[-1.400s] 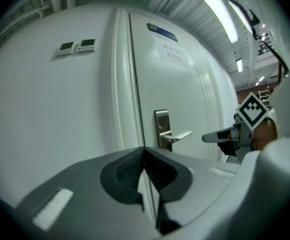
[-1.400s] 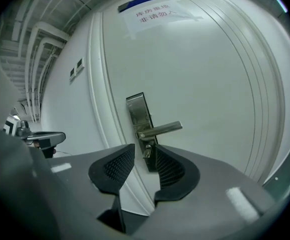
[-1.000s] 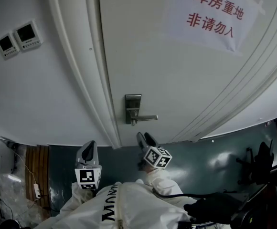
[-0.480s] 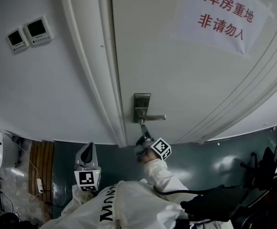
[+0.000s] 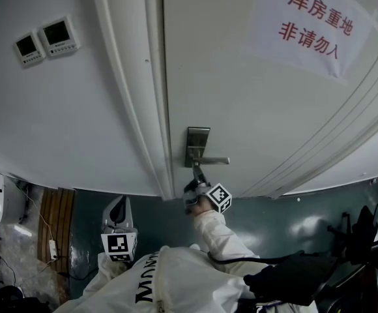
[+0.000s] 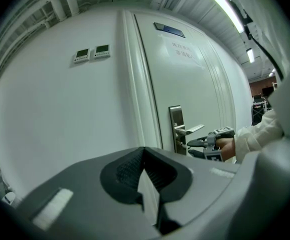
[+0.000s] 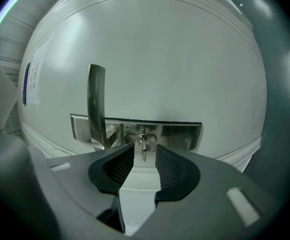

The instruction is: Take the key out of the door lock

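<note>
A small metal key (image 7: pixel 143 143) sticks out of the steel lock plate (image 7: pixel 180 134) beneath the lever handle (image 7: pixel 96 104) on the white door. My right gripper (image 7: pixel 144 149) reaches the lock, one jaw on each side of the key. Its jaws are closing, and a narrow gap still shows on both sides. In the head view the right gripper (image 5: pixel 195 172) points up at the lock plate (image 5: pixel 197 142). My left gripper (image 5: pixel 118 222) hangs low at the left, away from the door. Its fingertips (image 6: pixel 145 156) meet with nothing between them.
A paper notice with red characters (image 5: pixel 316 28) is taped high on the door. Two small control panels (image 5: pixel 45 41) sit on the wall left of the door frame (image 5: pixel 143 109). Dark furniture (image 5: pixel 362 246) stands on the floor at the right.
The right gripper has risen from below the handle up to the lock, and its jaws have narrowed around the key. The left gripper has stayed low at the left.
</note>
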Demonstrator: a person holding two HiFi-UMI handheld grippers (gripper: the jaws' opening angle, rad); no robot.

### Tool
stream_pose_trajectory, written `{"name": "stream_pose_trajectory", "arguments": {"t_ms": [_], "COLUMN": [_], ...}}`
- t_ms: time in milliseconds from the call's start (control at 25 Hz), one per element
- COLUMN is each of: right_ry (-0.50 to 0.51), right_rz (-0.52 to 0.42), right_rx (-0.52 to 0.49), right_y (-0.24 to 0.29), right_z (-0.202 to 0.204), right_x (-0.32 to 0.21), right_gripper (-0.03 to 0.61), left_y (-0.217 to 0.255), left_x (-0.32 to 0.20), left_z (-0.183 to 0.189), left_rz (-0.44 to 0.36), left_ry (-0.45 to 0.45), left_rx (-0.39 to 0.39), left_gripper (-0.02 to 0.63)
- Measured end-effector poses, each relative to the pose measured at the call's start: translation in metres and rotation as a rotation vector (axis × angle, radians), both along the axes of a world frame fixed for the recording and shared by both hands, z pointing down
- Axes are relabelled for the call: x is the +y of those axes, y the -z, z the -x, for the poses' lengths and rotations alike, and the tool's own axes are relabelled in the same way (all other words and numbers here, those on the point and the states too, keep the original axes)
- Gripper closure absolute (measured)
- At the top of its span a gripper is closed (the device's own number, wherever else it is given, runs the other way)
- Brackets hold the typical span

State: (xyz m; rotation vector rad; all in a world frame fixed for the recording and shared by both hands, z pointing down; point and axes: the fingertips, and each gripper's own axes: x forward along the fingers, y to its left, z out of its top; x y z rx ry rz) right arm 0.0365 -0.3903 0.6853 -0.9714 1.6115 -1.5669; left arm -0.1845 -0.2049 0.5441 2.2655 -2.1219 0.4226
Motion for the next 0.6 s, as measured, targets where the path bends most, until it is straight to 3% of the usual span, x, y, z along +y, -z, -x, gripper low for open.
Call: {"name": "stream_pose_trajectory", "arguments": {"t_ms": [600], "right_ry": [0.008], "right_rz": [0.007], "right_rx": [-0.034], "right_y": [-0.004], "right_z": [0.008], "right_x": [-0.027], "right_gripper": [0.520], "left_y": [0.004], "left_x": [0.000], "left_z": [-0.005], "left_rz": [-0.002], "left_ry": [0.005], "left_rx": [-0.017], "left_gripper": [0.614]}}
